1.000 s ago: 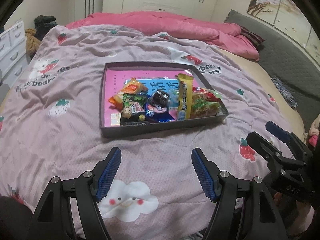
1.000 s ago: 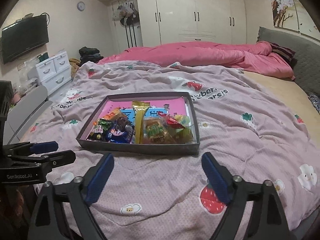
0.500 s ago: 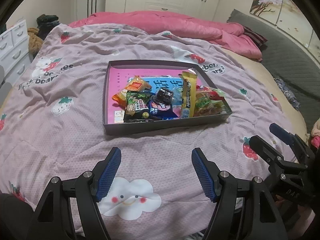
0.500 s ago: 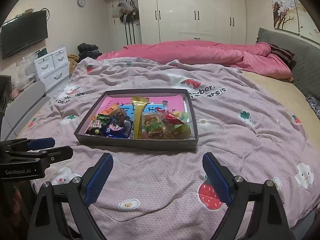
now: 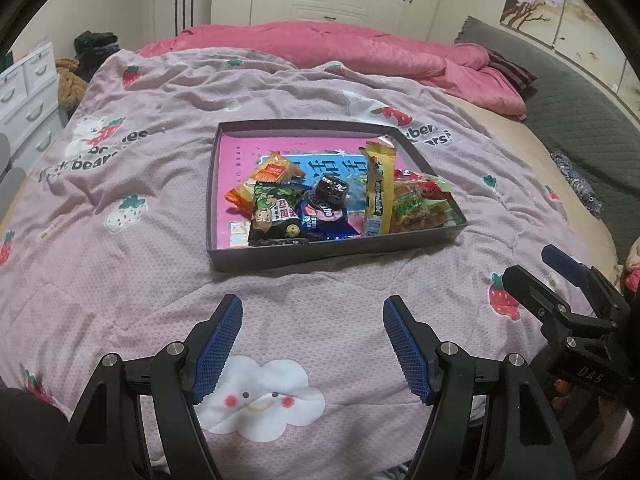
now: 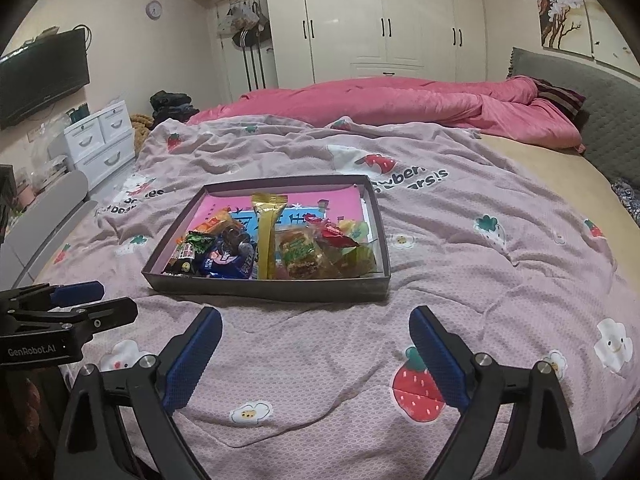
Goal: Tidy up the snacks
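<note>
Where quilt [image 5: 320, 280] lies bare, tray rim [image 5: 332, 250] near.

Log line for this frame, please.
left gripper: open, empty | right gripper: open, empty | snacks: all in tray | tray: on bedspread

Pink duvet [image 6: 400, 100] lies behind strawberry blanket [image 6: 460, 280].

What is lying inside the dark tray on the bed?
The tray holds a heap of snacks: a long yellow bar, a green-black packet and an orange packet. They lie on a pink sheet, mostly covered.
</note>
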Demonstrator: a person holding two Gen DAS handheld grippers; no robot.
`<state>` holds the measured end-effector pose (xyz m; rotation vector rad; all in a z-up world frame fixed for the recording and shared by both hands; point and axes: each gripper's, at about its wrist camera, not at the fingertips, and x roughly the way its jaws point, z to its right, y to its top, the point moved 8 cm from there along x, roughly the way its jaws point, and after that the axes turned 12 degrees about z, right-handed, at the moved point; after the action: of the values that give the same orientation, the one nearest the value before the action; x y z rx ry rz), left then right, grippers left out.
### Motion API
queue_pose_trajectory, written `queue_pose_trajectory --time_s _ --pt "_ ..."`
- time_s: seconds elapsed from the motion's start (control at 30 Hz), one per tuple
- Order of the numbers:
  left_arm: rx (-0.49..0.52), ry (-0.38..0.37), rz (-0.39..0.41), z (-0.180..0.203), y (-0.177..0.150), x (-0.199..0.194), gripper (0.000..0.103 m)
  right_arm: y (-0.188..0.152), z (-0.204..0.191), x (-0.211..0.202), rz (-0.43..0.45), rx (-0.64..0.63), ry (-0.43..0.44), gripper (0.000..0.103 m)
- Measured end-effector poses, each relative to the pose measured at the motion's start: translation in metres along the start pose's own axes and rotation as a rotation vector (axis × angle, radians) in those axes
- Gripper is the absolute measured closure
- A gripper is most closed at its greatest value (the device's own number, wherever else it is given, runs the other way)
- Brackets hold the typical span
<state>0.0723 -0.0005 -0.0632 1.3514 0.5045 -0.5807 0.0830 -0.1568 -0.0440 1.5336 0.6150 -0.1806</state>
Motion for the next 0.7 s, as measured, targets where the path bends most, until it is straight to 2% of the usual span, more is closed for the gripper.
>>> queue_pose_trajectory --time_s 0.7 --pt "0.022 0.011 0.019 0.0032 0.0031 -0.0049 0.028 -0.0002 0.0003 0.0003 -0.001 0.001 0.001 0.008"
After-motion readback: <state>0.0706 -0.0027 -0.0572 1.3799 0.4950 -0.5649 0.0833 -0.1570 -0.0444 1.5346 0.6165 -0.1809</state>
